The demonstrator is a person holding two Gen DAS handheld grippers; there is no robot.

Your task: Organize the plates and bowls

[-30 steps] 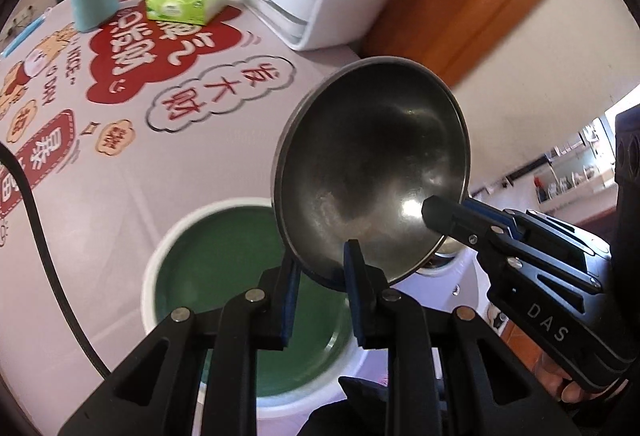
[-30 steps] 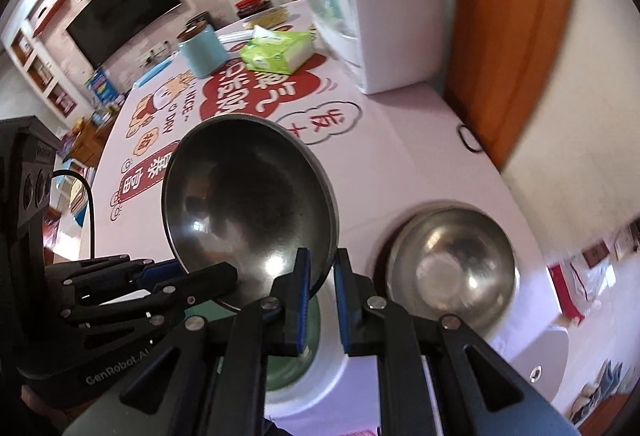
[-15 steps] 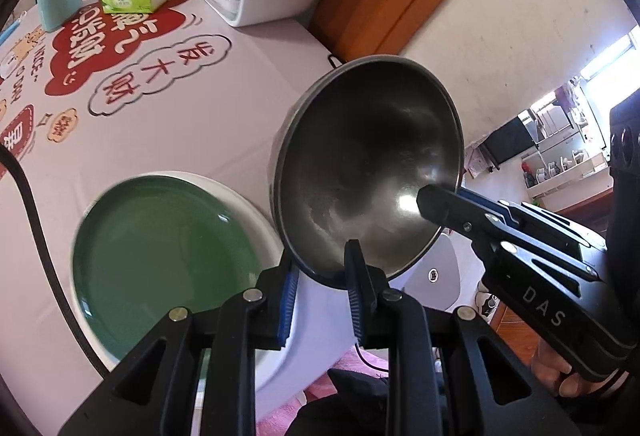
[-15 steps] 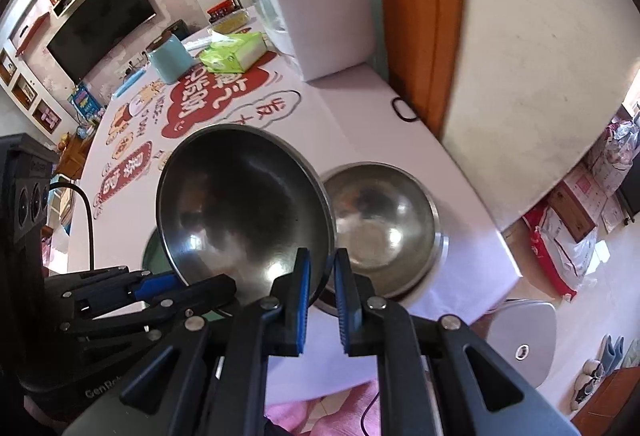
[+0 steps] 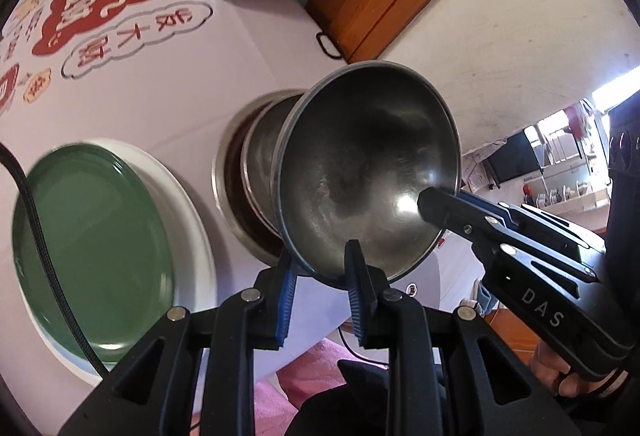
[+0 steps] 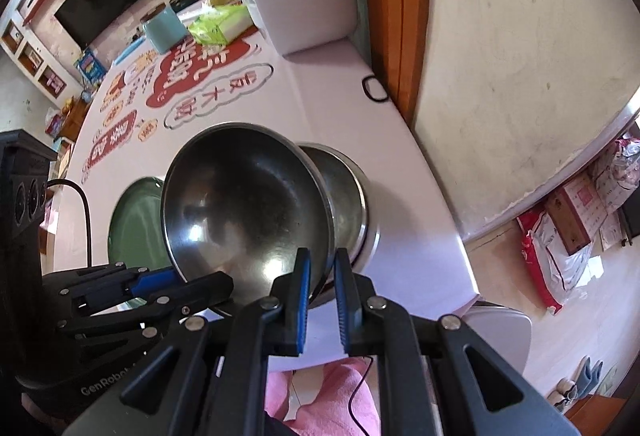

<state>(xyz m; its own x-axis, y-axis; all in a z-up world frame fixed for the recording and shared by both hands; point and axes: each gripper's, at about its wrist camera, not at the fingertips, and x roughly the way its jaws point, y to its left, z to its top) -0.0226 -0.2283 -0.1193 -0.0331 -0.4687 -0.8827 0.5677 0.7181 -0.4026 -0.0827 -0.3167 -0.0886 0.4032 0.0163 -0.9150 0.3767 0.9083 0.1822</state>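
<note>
Downward: both grippers point(image 5: 320, 256) point(image 6: 320, 264) gripping bowl point(image 5: 360, 175)

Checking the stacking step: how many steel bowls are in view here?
2, as far as I can tell. One steel bowl is held tilted by both hand-held grippers, left and right. The other bowl sits on the table behind it. Nested ones would be hidden.

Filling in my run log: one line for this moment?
left gripper: shut on steel bowl rim | right gripper: same | below: second steel bowl | beside: green plate
</note>
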